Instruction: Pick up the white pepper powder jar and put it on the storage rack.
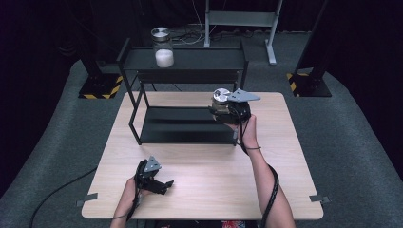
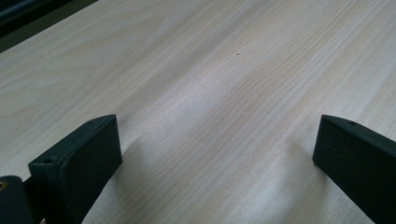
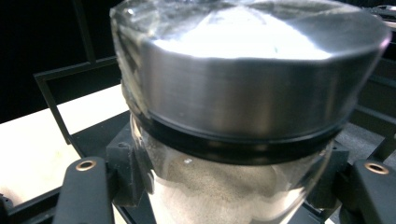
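My right gripper (image 1: 223,113) is shut on a glass jar (image 1: 220,102) with a silver metal lid and brownish-grey powder inside. It holds the jar in the air by the right end of a black two-tier rack (image 1: 183,90), just above the lower shelf. In the right gripper view the jar (image 3: 243,102) looms large, its glass body clamped between the black jaws. My left gripper (image 1: 164,185) rests near the table's front edge, open, with bare wood between its fingers (image 2: 79,163). A second jar (image 1: 163,47), holding white powder, stands on the rack's top shelf at the left.
The light wooden table (image 1: 199,190) has free room in front of the rack. Stand legs and yellow-black striped bases (image 1: 100,88) sit on the grey floor behind. A black cable trails from each gripper.
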Demonstrator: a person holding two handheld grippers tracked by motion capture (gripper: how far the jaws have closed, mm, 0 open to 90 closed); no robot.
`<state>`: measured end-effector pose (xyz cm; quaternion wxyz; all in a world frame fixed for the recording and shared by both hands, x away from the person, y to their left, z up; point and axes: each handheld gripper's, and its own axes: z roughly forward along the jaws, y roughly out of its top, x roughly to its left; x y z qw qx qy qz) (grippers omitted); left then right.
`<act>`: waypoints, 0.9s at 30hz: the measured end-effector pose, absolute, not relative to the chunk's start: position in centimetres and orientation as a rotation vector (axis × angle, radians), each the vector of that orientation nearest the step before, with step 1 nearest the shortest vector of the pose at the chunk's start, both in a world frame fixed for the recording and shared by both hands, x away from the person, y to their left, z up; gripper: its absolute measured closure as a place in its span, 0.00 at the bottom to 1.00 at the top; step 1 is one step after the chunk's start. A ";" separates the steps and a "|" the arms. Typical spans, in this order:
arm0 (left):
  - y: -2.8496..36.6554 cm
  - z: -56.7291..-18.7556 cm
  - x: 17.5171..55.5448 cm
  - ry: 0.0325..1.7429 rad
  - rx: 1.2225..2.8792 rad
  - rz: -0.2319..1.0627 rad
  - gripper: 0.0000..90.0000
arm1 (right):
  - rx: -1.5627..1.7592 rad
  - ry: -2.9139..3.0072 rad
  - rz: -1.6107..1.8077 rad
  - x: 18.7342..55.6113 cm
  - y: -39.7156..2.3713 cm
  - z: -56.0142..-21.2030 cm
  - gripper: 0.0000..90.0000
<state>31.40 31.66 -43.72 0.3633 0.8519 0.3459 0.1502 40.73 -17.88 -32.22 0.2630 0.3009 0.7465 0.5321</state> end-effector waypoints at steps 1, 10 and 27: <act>31.7 -43.7 31.4 0.891 2.193 0.385 0.01 | 0.809 2.019 1.441 40.7 -18.0 -32.0 0.34; 31.7 -43.7 31.5 0.892 2.194 0.382 0.01 | 0.780 2.009 1.460 40.7 -18.9 -30.0 0.34; 31.6 -43.7 31.4 0.890 2.195 0.388 0.01 | 0.731 1.985 1.469 40.5 -19.9 -26.5 0.34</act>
